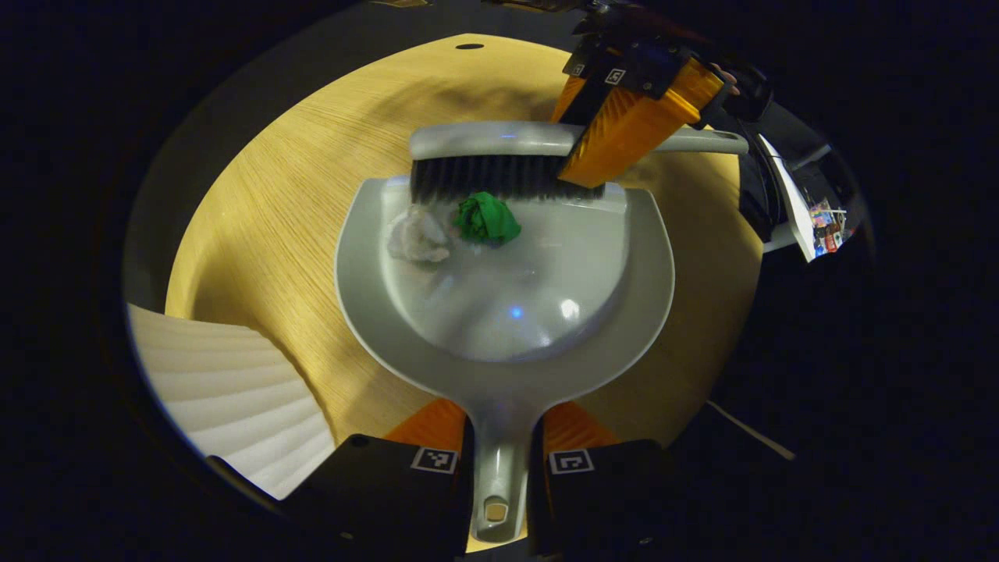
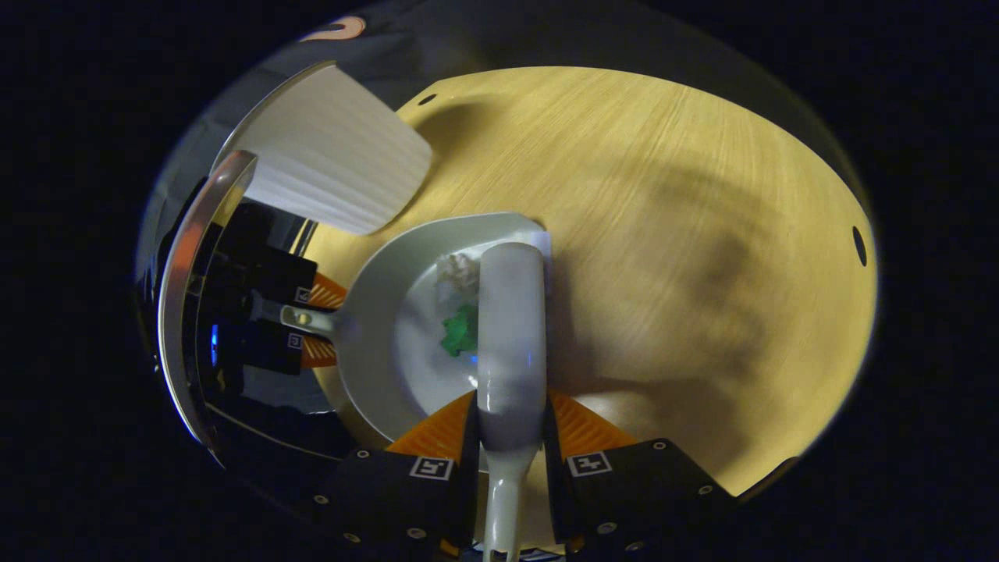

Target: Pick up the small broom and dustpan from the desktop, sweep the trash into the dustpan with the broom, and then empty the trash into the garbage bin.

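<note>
Left gripper view shows the left gripper (image 1: 499,457) clamped on the handle of the grey dustpan (image 1: 506,312), which lies flat on the wooden desktop (image 1: 265,226) with a green paper wad (image 1: 486,218) and a white paper wad (image 1: 420,236) inside its pan, just behind the front lip. At that lip the small broom (image 1: 499,160) stands with its dark bristles touching the green wad, the right gripper (image 1: 624,117) closed on its handle. Right gripper view has the right gripper (image 2: 511,460) pinching the broom (image 2: 511,328) above the dustpan (image 2: 375,328), a white ribbed garbage bin (image 2: 335,168) just beyond it.
</note>
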`<state>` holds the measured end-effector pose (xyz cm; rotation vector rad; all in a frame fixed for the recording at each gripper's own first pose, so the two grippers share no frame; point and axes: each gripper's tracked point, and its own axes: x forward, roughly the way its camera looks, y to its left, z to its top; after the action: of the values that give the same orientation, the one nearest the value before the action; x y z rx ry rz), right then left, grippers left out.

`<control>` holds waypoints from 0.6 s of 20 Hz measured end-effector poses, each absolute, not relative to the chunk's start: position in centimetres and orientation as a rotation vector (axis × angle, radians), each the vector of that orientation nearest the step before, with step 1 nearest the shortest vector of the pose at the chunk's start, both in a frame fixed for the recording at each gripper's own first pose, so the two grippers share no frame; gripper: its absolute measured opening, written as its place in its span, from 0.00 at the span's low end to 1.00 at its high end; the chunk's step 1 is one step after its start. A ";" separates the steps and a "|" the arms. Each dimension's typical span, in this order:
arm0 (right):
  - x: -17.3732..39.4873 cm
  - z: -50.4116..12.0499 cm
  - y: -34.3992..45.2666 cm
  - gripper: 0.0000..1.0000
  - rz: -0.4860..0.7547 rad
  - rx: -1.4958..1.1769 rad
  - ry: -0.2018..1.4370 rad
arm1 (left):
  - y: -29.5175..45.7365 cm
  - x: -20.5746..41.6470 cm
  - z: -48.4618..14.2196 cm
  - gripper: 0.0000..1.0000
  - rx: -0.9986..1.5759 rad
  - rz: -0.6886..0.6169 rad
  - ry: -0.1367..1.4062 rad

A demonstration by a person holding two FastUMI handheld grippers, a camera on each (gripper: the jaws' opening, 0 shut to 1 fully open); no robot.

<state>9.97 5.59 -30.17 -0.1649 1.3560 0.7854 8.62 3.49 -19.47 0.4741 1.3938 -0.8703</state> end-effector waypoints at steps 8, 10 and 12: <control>11.9 -29.7 2.4 0.38 0.476 -0.070 1.241 | 5.3 6.6 -18.5 0.28 0.251 -0.591 1.440; 11.2 -30.4 2.2 0.38 0.390 -0.002 1.248 | 3.9 6.4 -18.8 0.28 0.171 -0.518 1.438; 10.0 -31.4 1.7 0.38 0.341 0.051 1.257 | 2.9 6.0 -19.0 0.29 0.089 -0.464 1.432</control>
<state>10.00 1.71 -31.39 0.0510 1.2566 0.3413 5.95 2.91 -19.01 0.0892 1.4320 -0.4641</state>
